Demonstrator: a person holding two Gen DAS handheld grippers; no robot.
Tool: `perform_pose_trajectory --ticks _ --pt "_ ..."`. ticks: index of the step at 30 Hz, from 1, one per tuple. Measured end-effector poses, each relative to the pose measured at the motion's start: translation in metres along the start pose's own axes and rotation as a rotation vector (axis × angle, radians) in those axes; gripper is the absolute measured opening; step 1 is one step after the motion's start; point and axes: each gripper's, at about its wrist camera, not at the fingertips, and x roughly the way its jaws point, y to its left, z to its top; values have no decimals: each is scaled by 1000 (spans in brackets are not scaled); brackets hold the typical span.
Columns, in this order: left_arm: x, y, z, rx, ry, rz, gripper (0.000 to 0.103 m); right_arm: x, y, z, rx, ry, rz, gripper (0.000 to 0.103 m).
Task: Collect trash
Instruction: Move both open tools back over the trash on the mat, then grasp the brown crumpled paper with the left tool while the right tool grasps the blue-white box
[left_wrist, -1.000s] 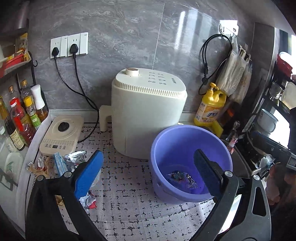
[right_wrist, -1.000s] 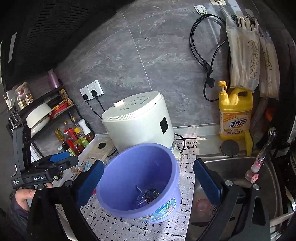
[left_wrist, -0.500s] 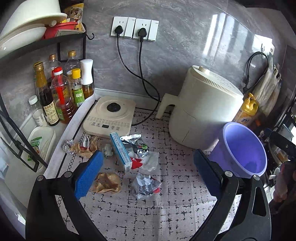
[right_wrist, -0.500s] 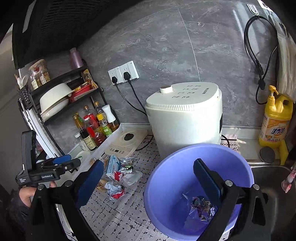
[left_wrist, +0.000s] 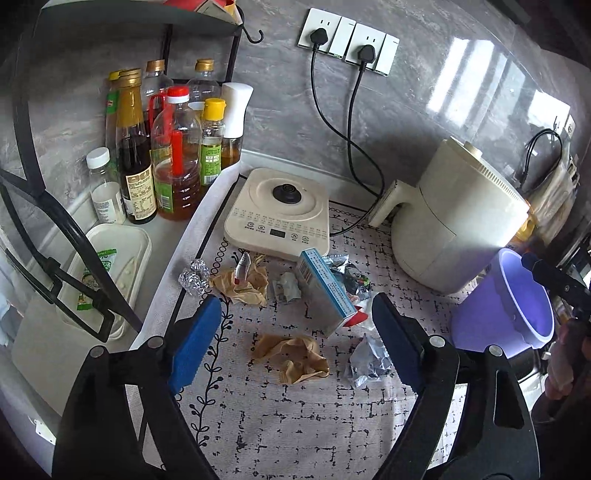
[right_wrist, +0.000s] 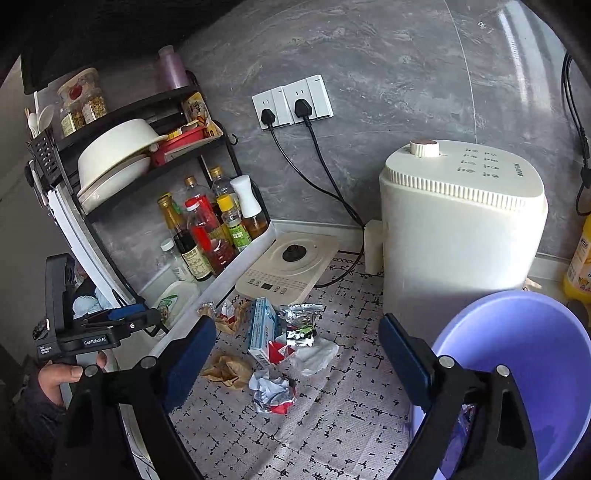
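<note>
Trash lies on the patterned mat: a crumpled brown paper (left_wrist: 293, 356), a blue-and-white box (left_wrist: 325, 291), a foil ball (left_wrist: 194, 277), a crumpled wrapper (left_wrist: 369, 360) and several more scraps. My left gripper (left_wrist: 295, 347) is open and empty, hovering just above the brown paper. The purple bucket (left_wrist: 513, 306) stands at the right. In the right wrist view my right gripper (right_wrist: 299, 360) is open and empty above the mat, with the bucket (right_wrist: 535, 350) at its right finger, the box (right_wrist: 260, 326) and a wrapper (right_wrist: 273, 393) ahead.
A cream air fryer (left_wrist: 461, 218) stands behind the bucket. A cream induction plate (left_wrist: 279, 212) sits behind the trash. Oil and sauce bottles (left_wrist: 173, 155) and a black rack (right_wrist: 122, 155) are at the left. Two plug cords (left_wrist: 354, 122) hang from the wall sockets.
My left gripper has swung left from over the bucket to above the trash pile and come down closer to it. My right gripper has also turned left, so the bucket has slid to its right.
</note>
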Motion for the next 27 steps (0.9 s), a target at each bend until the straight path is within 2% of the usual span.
perform_pose_trajectory --ticks 2,6,15,23,27 --pt "7 10 -1 -13 10 -3 76 12 9 0 -9 19 4 84" --pt "22 25 -1 -35 32 -5 61 36 24 1 -20 61 7 76" --pt "70 43 -1 -74 89 -3 50 94 36 1 -42 170 -1 57" --pt "120 56 -1 -102 154 61 43 136 28 7 -64 242 -2 54" --pt "133 64 -3 -130 175 83 22 161 31 6 -83 290 18 54"
